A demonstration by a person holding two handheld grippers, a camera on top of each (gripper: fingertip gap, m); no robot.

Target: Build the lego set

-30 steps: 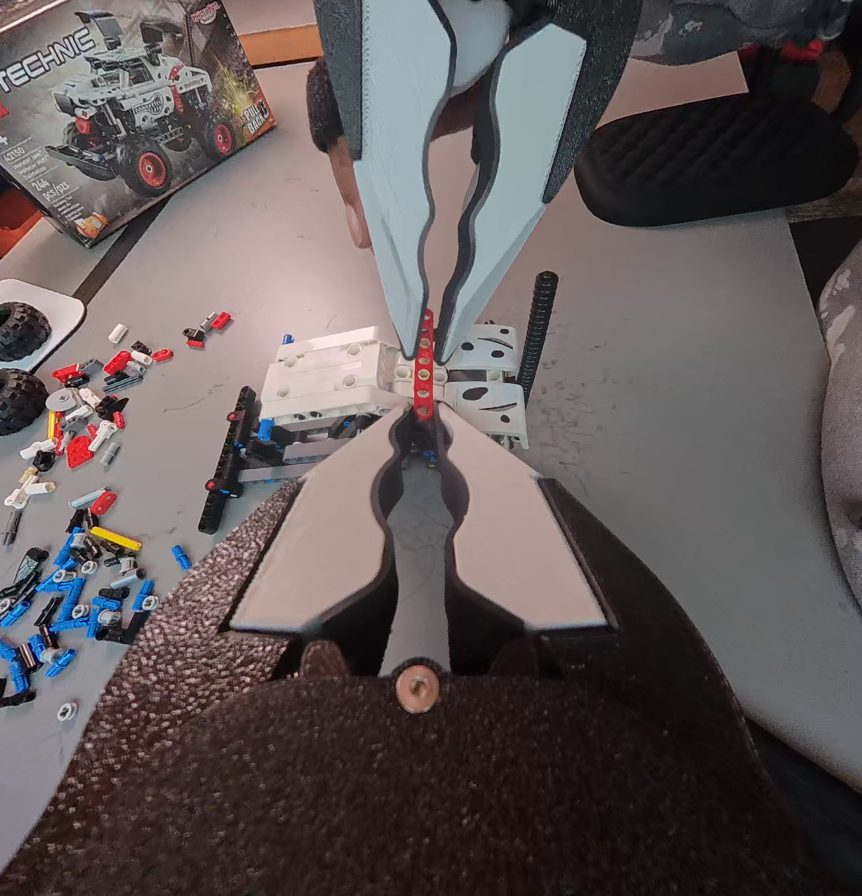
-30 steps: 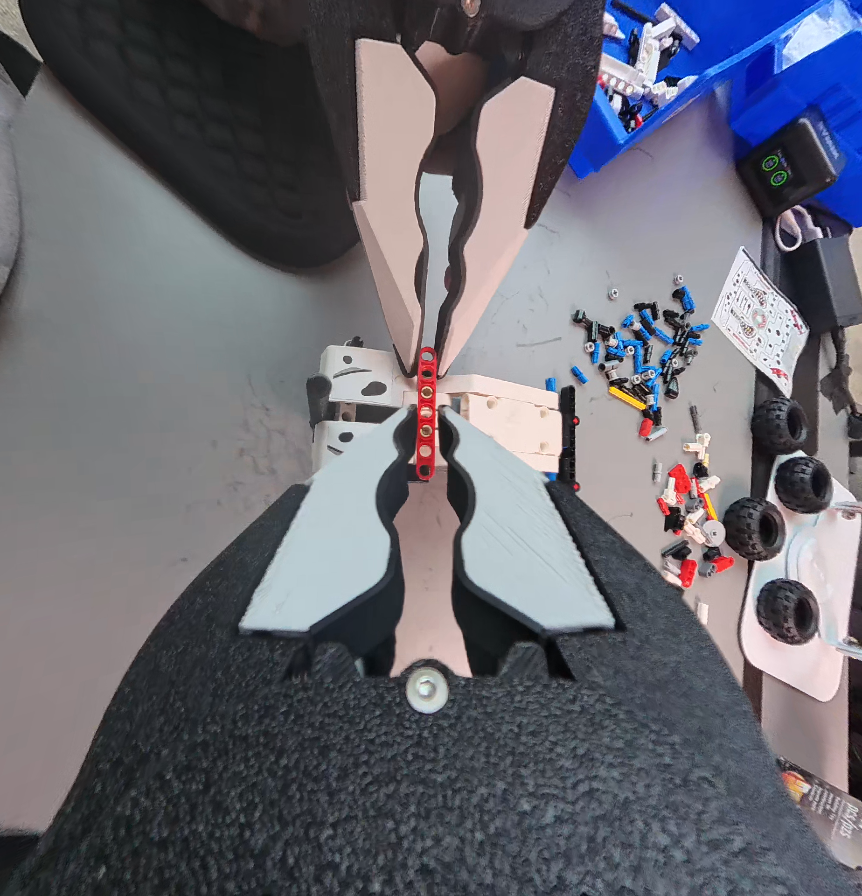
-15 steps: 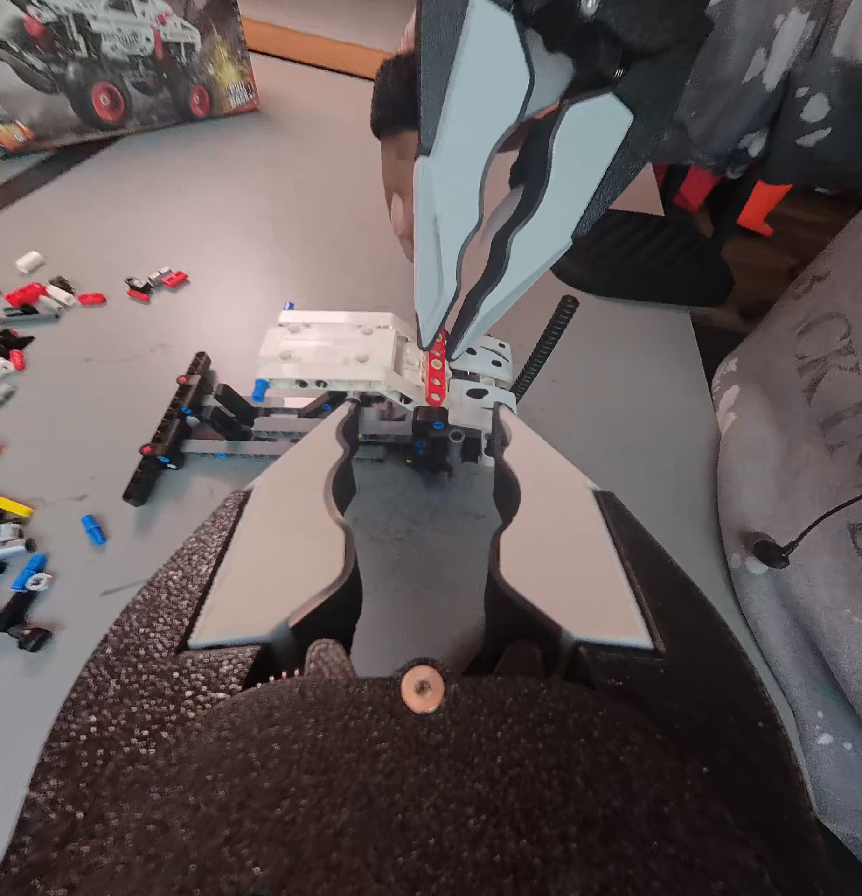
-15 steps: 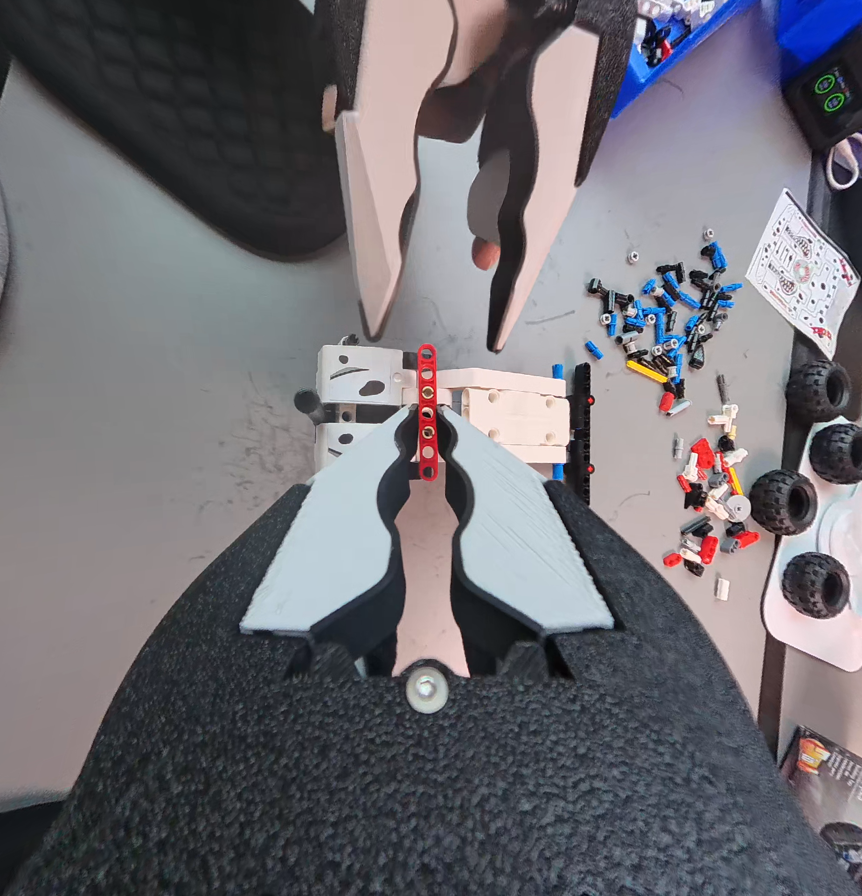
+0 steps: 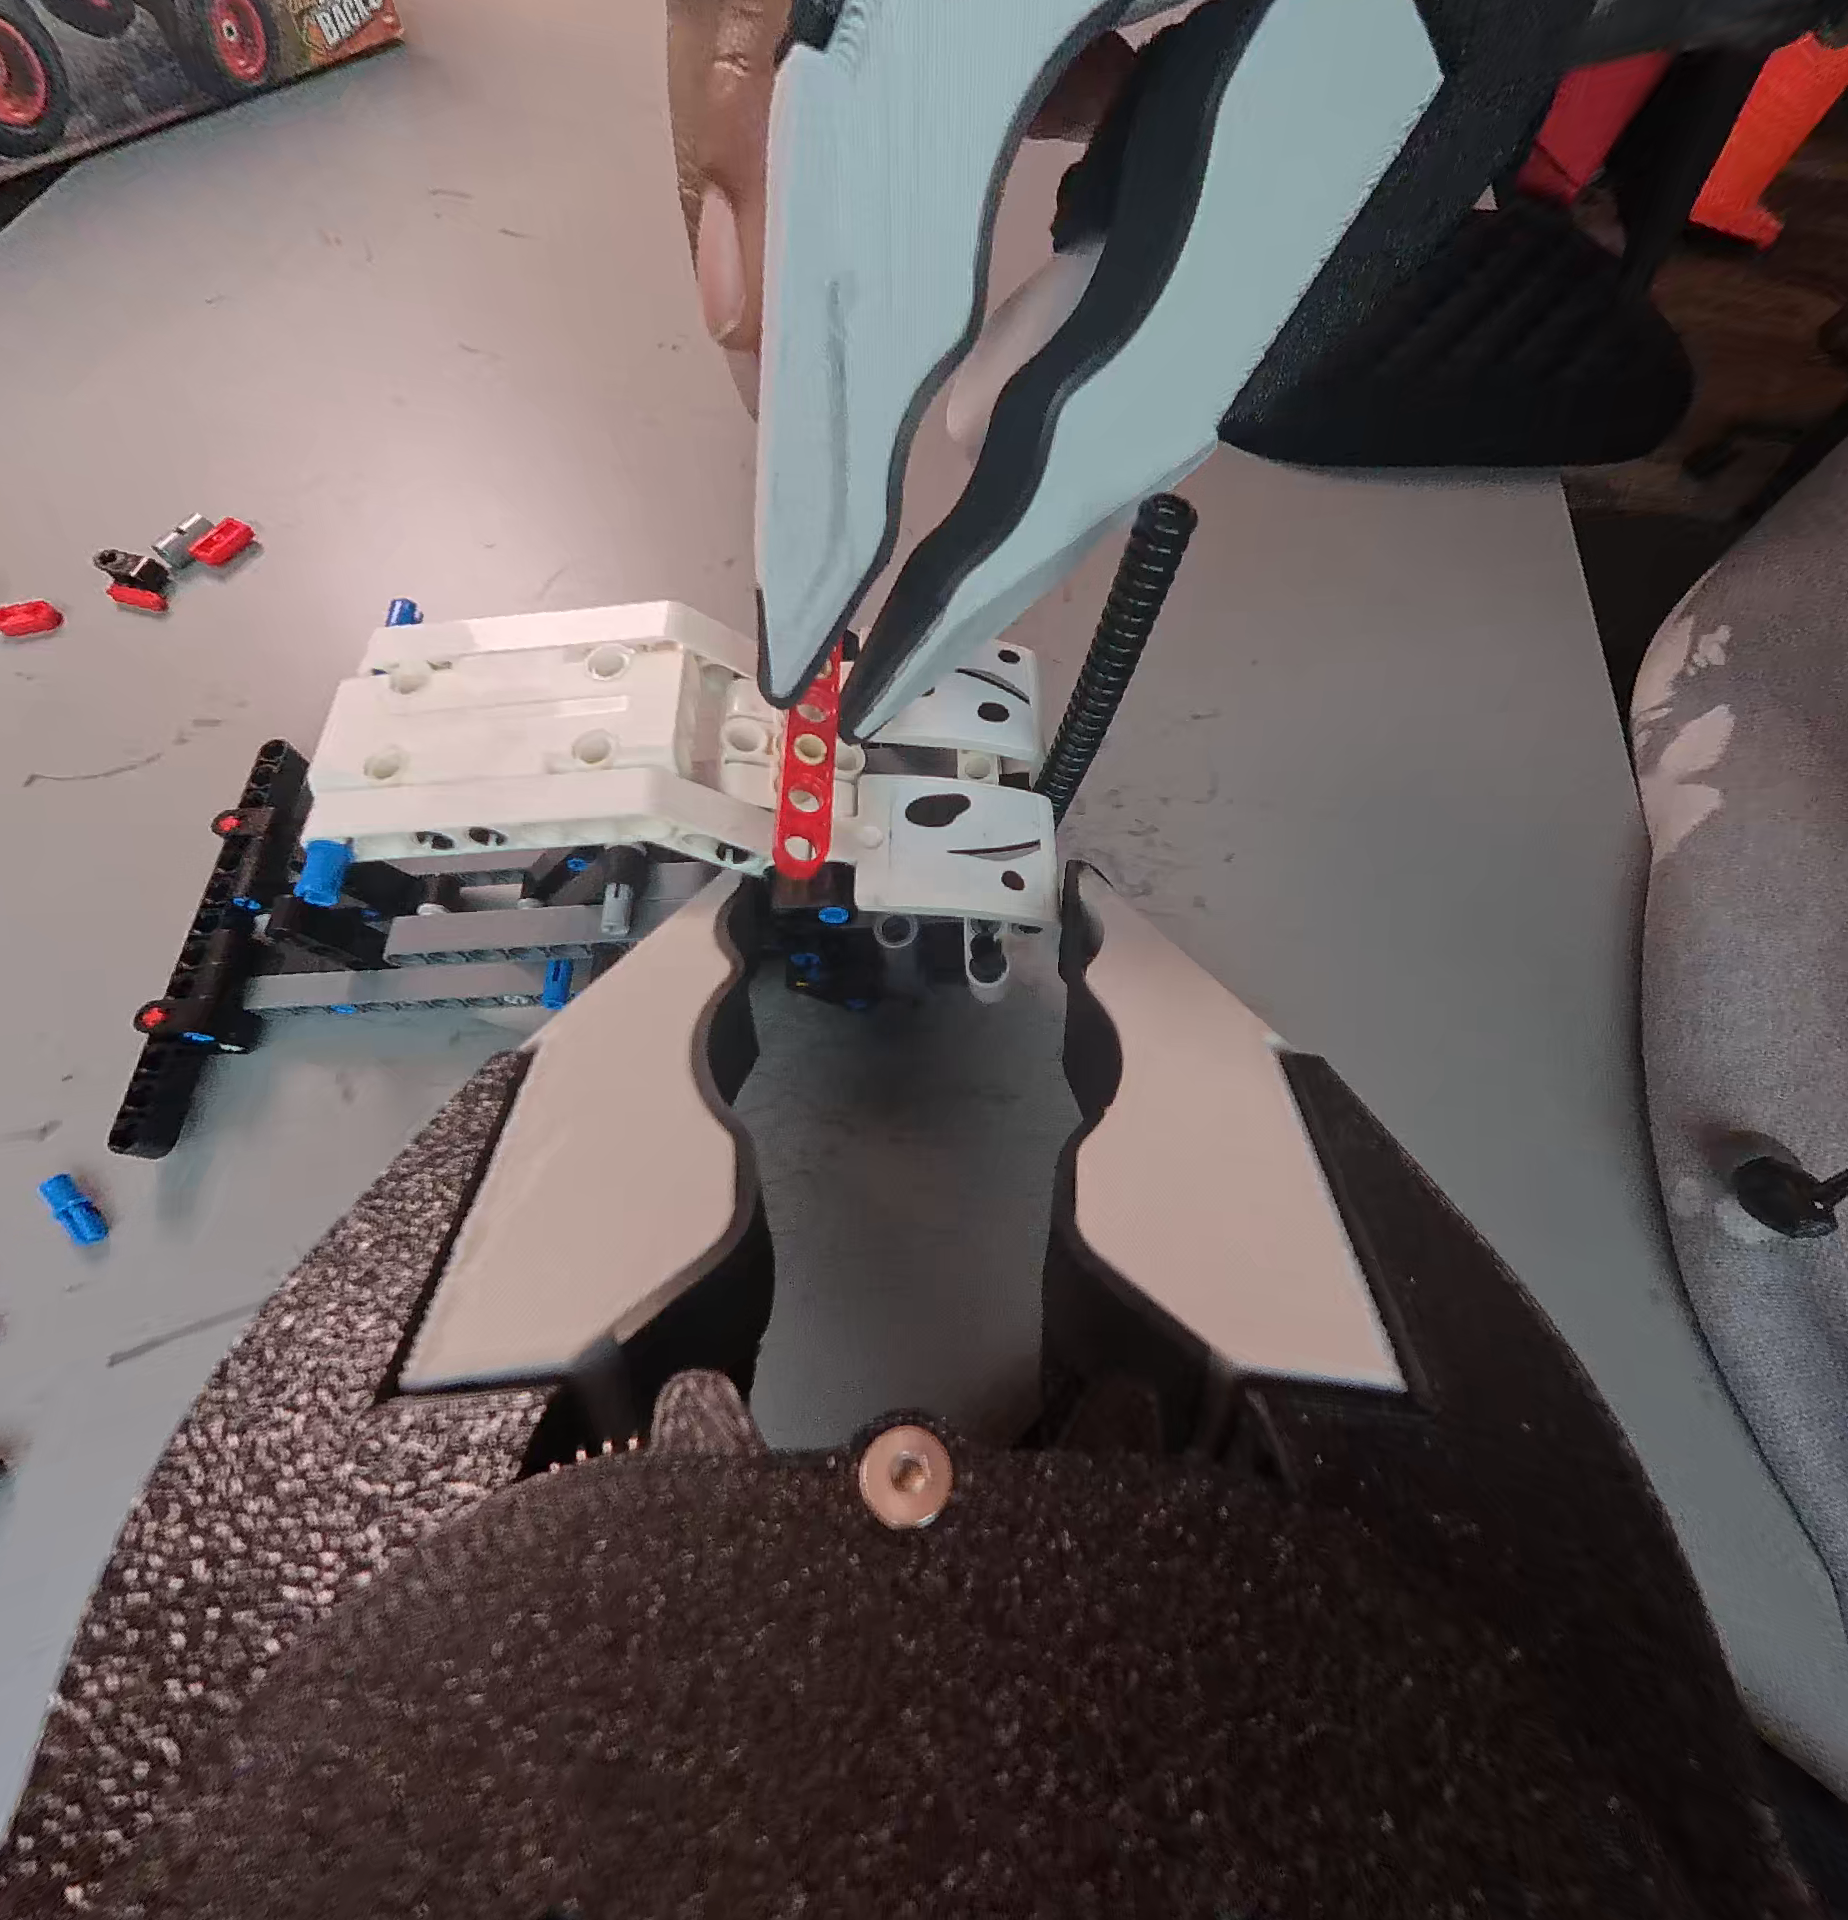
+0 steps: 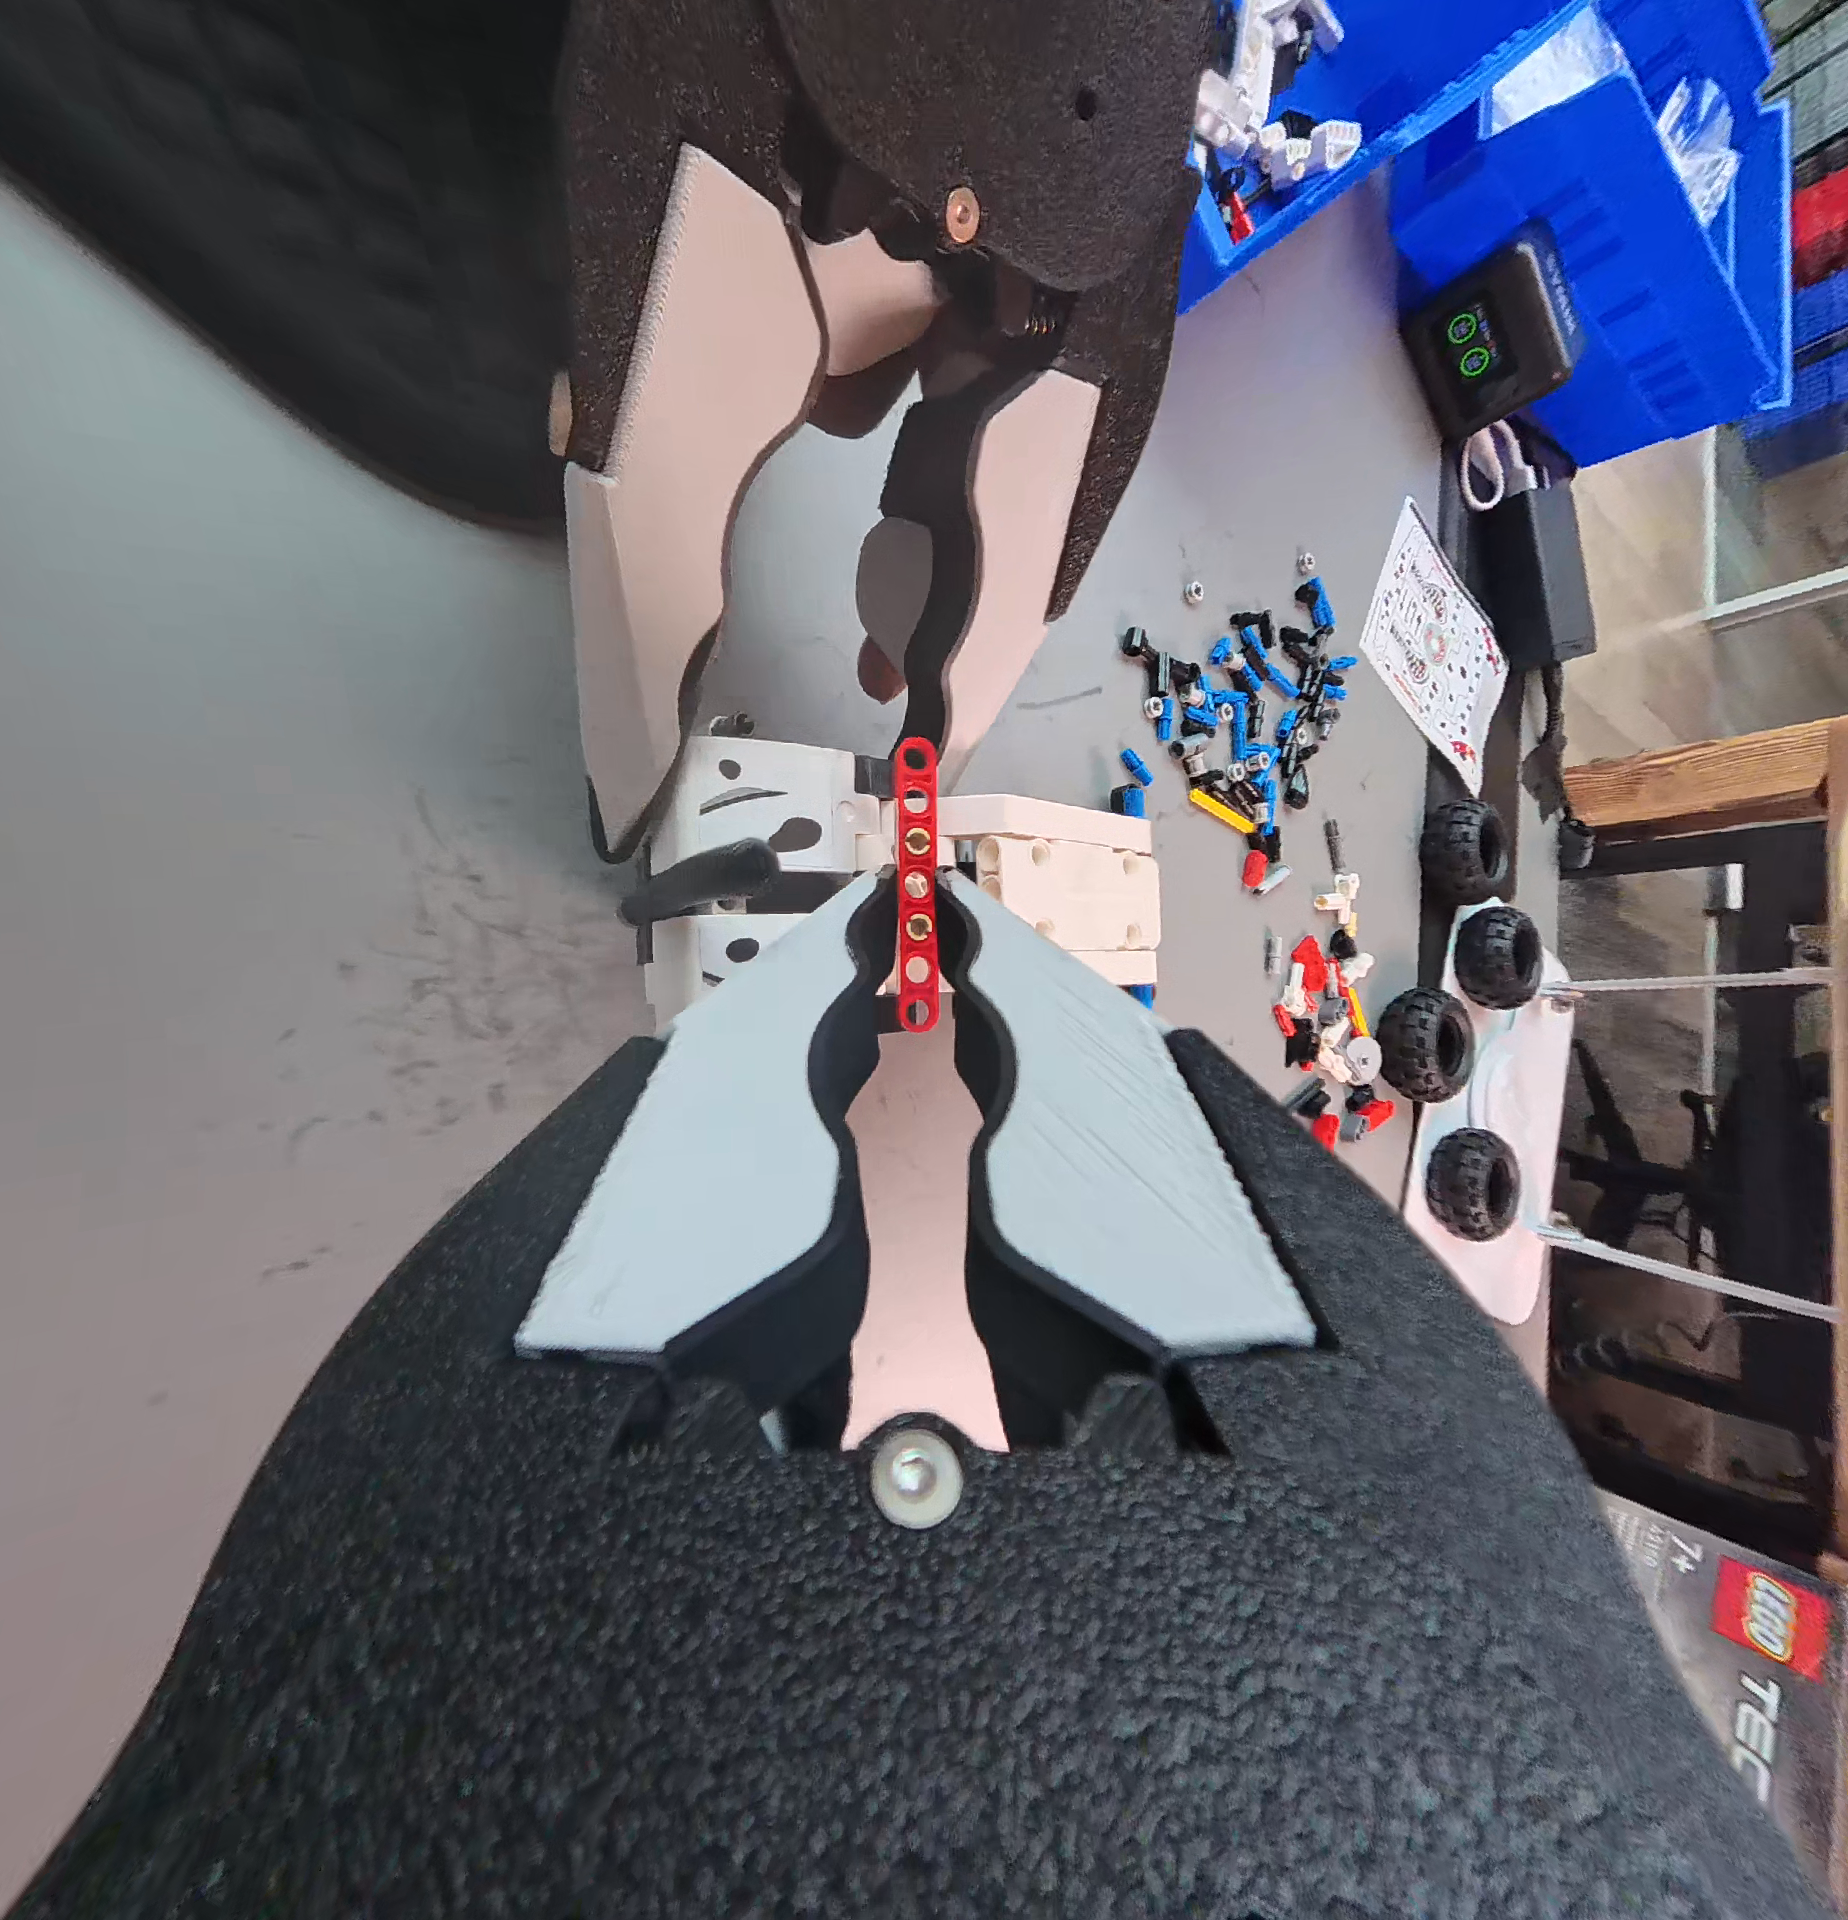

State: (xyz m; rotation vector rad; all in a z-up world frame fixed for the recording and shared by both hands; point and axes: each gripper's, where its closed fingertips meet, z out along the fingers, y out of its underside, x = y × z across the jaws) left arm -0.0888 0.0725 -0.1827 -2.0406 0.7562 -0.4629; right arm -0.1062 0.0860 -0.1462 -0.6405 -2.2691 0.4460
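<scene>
— Four tyres [image 6: 1458, 1023] are off the truck, sitting on a white tray [image 6: 1502, 1278] at the table's edge, so the build looks maybe halfway by my reckoning.

— What's actually together?

— The white body panels with the black spots and a black-and-grey frame underneath form one model [image 5: 546, 727], resting on the grey table [image 5: 380, 364]. A black bumper beam [image 5: 198, 966] is fixed across one end. A ribbed black hose [image 5: 1112, 644] sticks up by the spotted end.

— And the grippers?

— The right gripper [image 6: 915, 894] is pinched shut on a red beam [image 6: 916, 883] with a row of holes, holding it upright across the top of the model. The left gripper [image 5: 899, 904] has its jaws spread wide, its tips flanking the spotted end, clasping nothing.

— Is the red piece seated?

— Hard to tell. Its lower end meets a black block on the frame, but whether it's pinned I can't say.

— What's left?

— Plenty, I'd guess. A heap of loose blue, black and red pins [image 6: 1242, 707] is unused, a sticker sheet [image 6: 1429, 634] lies beyond it, and no wheels are mounted.
</scene>
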